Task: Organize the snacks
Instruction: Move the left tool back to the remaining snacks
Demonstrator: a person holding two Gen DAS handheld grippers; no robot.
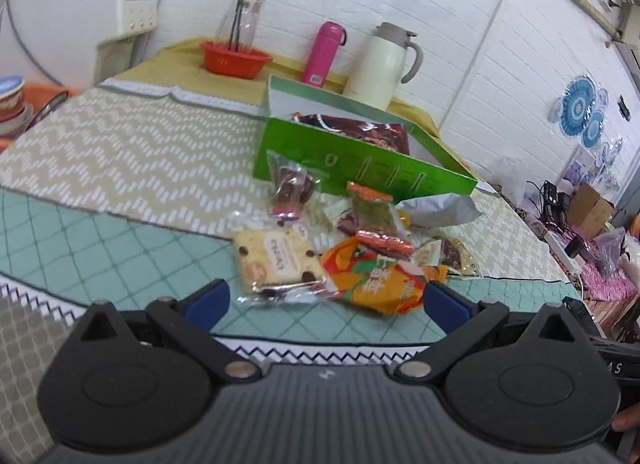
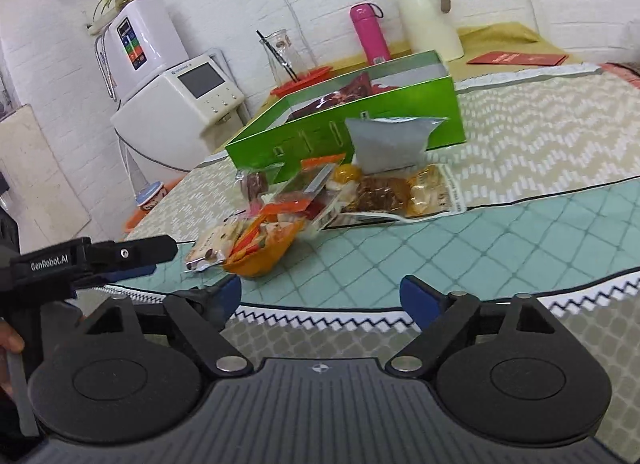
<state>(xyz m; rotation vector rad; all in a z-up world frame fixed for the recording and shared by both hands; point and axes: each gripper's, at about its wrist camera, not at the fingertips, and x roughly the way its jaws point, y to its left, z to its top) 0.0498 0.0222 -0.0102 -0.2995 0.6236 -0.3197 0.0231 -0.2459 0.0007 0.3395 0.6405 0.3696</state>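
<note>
Green box [image 1: 360, 160] on the patterned cloth [image 1: 120, 152], snack pile [image 1: 340, 240] just in front of it — left gripper [image 1: 326, 298] jaws apart, holding nothing. Right wrist view: right gripper [image 2: 320, 294] spread wide, empty — snacks near, not touching.

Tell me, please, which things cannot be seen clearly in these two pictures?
- Green box contents: left wrist view, its front wall hides all but a dark red bag.
- Snack pile: right wrist view, packets overlap; lower ones hidden.
- Print on the cookie packet: too blurred to read.
- Left tool: right wrist view, cut off by the left edge.
</note>
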